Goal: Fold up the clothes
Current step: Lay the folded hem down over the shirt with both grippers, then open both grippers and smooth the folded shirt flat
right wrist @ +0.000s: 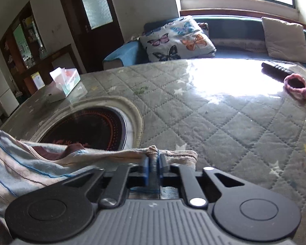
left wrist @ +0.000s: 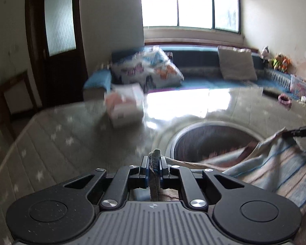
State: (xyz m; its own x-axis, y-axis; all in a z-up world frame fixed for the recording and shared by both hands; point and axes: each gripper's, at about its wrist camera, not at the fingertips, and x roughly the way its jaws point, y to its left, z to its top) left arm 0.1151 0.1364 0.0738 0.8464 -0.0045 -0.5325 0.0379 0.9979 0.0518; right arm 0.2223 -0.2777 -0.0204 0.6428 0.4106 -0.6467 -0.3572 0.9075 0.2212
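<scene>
Across the lower part of both wrist views, a striped garment [right wrist: 20, 169], pale blue and beige with thin blue lines, hangs stretched between the two claws above the quilted surface [right wrist: 224, 122]. Left claw [left wrist: 154, 164]: jaws drawn narrow, pinching a bunched edge of the garment, which runs off toward the right of the frame. Right claw [right wrist: 154, 163]: jaws likewise narrow, clamped on another bunched edge, the cloth trailing to the lower left of the frame. Whether the garment touches the surface below cannot be told.

Containers: a tissue box [right wrist: 66, 81] stands at the upper left of the right wrist view, a white tissue protruding from its top opening. A round recess [right wrist: 87, 128] with a pale padded rim is set into the surface at centre left; its interior is dark with a reddish ring pattern, and nothing can be made out inside.

Other items: a pink ring-shaped object [right wrist: 296, 86] lies at the right edge, touching a dark remote control [right wrist: 275, 69]. A butterfly-print cushion [right wrist: 177, 38] rests on the blue sofa [right wrist: 120, 55] behind.
</scene>
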